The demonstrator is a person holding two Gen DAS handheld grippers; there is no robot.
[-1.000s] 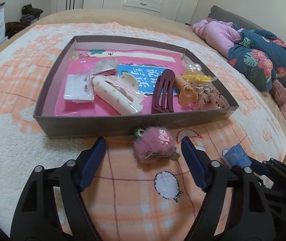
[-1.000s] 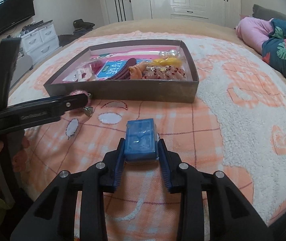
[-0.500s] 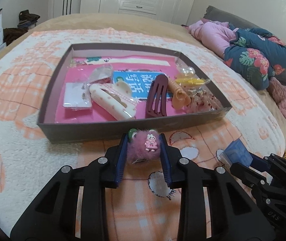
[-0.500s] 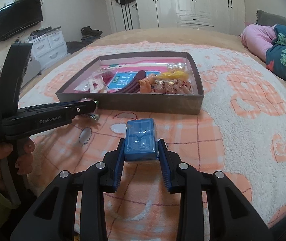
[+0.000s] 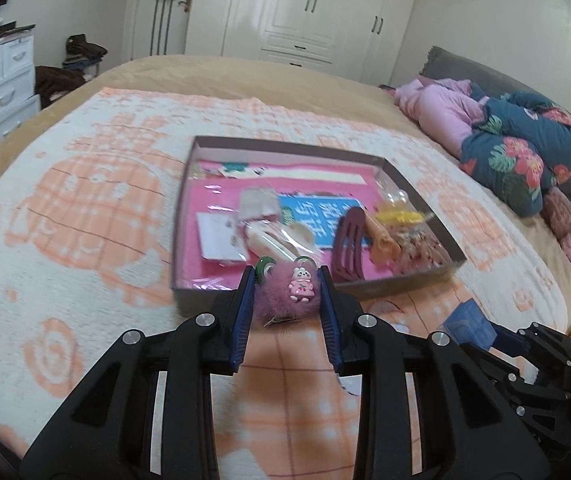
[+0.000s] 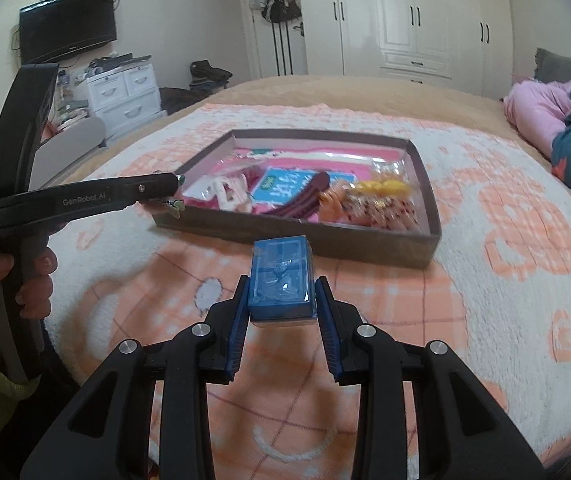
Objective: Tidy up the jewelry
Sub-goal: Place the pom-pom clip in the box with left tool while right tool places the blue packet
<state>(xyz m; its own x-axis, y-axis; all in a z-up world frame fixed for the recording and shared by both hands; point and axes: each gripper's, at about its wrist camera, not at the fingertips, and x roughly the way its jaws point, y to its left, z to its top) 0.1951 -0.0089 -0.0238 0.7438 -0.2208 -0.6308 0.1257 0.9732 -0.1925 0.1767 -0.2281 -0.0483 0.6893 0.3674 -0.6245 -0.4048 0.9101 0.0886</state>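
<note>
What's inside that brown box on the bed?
The box holds hair accessories on a pink liner: a dark red hair clip, a cream clip, yellow pieces and a blue card. Whatever lies beneath them is covered.

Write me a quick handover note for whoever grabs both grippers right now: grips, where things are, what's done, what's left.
Left gripper: shut on the fluffy pink hair clip, held clear of the blanket by the box's near wall.
Right gripper: shut on the small blue case, held short of the box.
Box: open on the bed, already holding a dark red claw clip, a cream clip, and bagged pieces along its right side.
Done: both items gripped.
Left: place the clip and the case in the box, then release.
</note>
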